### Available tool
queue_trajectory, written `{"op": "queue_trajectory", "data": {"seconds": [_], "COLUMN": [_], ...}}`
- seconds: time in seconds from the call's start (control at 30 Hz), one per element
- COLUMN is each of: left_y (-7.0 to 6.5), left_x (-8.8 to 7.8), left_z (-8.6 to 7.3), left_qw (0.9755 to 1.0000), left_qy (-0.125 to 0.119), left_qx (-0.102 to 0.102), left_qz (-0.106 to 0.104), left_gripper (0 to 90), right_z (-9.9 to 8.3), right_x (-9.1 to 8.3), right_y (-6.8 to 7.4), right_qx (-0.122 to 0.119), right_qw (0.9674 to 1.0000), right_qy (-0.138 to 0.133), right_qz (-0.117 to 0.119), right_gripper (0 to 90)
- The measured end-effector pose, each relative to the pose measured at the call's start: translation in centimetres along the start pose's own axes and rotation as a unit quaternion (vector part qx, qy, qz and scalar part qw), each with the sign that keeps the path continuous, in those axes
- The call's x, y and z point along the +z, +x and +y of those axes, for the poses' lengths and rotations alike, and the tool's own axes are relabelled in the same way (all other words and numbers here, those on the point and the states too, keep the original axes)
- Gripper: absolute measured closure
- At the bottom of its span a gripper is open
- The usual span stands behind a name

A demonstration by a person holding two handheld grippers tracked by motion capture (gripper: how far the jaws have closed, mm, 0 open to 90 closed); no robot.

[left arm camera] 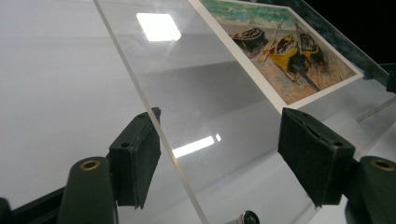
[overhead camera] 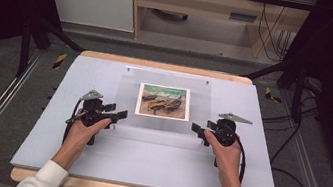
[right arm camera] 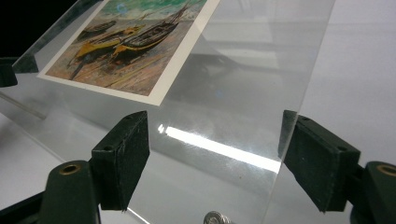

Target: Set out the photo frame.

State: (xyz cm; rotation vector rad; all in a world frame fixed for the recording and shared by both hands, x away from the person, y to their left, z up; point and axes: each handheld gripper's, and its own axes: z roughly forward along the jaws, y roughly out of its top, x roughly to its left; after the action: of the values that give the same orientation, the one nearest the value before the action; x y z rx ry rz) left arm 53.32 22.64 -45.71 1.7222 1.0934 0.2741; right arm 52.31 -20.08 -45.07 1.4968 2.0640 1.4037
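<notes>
A clear acrylic sheet (overhead camera: 165, 104) with a boat print (overhead camera: 163, 101) lies mid-desk (overhead camera: 241, 186); it looks stiff, smooth and slippery, best pinched at its side edges. The left hand-held gripper (overhead camera: 123, 116) and right hand-held gripper (overhead camera: 195, 128) straddle those edges, jaws apart

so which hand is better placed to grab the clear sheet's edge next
Left, narrowly. The left tool already straddles the clear sheet's edge, which runs between its open jaws. The right tool has that edge close against one jaw, less centred.
</notes>
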Motion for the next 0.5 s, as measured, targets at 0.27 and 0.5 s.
{"op": "queue_trajectory", "data": {"seconds": [0.27, 0.5], "left_y": [-0.5, -1.1], "left_x": [-0.6, -1.3], "left_z": [-0.4, -0.6], "left_qw": [0.9999, 0.9995], "left_qy": [-0.008, -0.006], "left_qx": [0.013, 0.028], "left_qz": [0.003, 0.01], "left_gripper": [32.5, 34.4], "right_z": [-0.5, -0.9], "right_x": [-0.7, -1.2], "right_y": [0.5, 1.1], "right_qx": [-0.02, -0.04], "right_qw": [0.9998, 0.999], "right_qy": [-0.003, -0.003], "right_qz": [-0.008, -0.017], "right_gripper": [25.4, 26.4]}}
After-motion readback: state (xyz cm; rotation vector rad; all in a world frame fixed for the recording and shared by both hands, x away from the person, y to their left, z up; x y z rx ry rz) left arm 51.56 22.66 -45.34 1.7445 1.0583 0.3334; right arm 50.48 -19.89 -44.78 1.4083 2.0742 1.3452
